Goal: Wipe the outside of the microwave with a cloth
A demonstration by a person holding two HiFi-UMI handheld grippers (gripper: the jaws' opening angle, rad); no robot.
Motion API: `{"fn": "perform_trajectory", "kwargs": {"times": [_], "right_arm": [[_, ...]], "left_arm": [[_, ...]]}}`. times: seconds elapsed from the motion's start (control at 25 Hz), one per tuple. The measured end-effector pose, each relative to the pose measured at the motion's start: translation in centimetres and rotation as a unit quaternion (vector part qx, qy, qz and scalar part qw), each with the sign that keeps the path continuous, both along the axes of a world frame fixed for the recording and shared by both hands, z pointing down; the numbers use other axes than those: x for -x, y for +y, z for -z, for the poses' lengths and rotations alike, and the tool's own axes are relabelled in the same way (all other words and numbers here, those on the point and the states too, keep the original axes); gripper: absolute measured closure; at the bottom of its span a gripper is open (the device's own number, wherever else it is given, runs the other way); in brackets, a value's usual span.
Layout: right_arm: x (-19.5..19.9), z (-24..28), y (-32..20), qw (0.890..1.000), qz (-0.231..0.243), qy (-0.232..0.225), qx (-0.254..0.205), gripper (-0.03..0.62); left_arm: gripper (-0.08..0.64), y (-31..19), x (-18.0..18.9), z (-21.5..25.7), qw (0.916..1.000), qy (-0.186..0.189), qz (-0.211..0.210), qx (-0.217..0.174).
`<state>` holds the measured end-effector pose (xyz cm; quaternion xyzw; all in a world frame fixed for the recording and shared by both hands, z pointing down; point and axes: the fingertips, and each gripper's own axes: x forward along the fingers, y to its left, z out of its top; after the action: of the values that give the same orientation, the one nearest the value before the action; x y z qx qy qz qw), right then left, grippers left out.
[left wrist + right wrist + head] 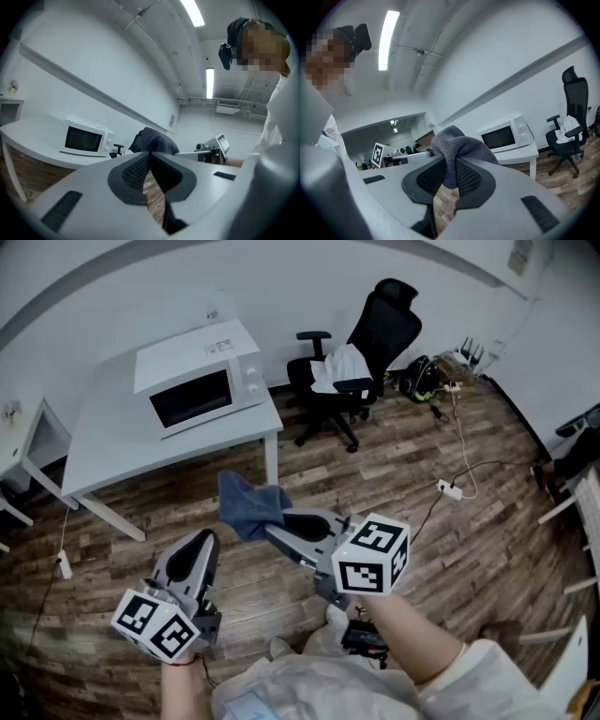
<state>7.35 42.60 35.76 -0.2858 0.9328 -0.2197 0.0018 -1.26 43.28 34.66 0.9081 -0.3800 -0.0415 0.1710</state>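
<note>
**A:** Where is the cloth?

**B:** In my right gripper (pixel 277 524). Its jaws are clamped on a fold of the blue cloth (pixel 247 505), a soft towelling that bunches above the ribbed black pads and hangs loose to one side.

**A:** And your left?

**B:** My left gripper (pixel 199 546) is closed pad to pad with nothing in it. It sits low beside the right one, apart from the cloth.

**A:** The microwave?

**B:** The white microwave (pixel 199 376) sits well ahead of me on the white table (pixel 112 442), toward its right end. Its dark door is shut, and there are two round knobs on the right of its face. A label lies on its top, but the print is too small to read.

**A:** Any writing nearer?

**B:** Only the black-and-white square markers on each gripper's cube.

**A:** Room to move?

**B:** Wood-plank floor (pixel 412 521) lies between me and the table's front edge. A black office chair (pixel 361 348) with something white on its seat stands close to the table's right corner. A white cable with a power strip (pixel 448 489) trails across the floor further right
</note>
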Motion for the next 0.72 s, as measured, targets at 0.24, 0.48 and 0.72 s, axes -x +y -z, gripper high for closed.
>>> {"fn": "perform_trajectory", "kwargs": {"times": [0.24,0.48,0.72], "right_arm": [[0.7,-0.1,0.3,1.000,0.007,0.007,-0.001,0.523],[1.8,-0.1,0.5,1.000,0.016,0.001,0.000,0.523],[2.9,0.3,0.3,1.000,0.024,-0.004,0.000,0.523]], "left_arm": [[0.541,0.4,0.5,0.3,1.0000,0.007,0.000,0.003],[0.541,0.6,1.6,0.5,0.9999,0.017,0.004,0.002],[0.541,0.4,2.5,0.4,0.9998,0.018,0.008,-0.002]]}}
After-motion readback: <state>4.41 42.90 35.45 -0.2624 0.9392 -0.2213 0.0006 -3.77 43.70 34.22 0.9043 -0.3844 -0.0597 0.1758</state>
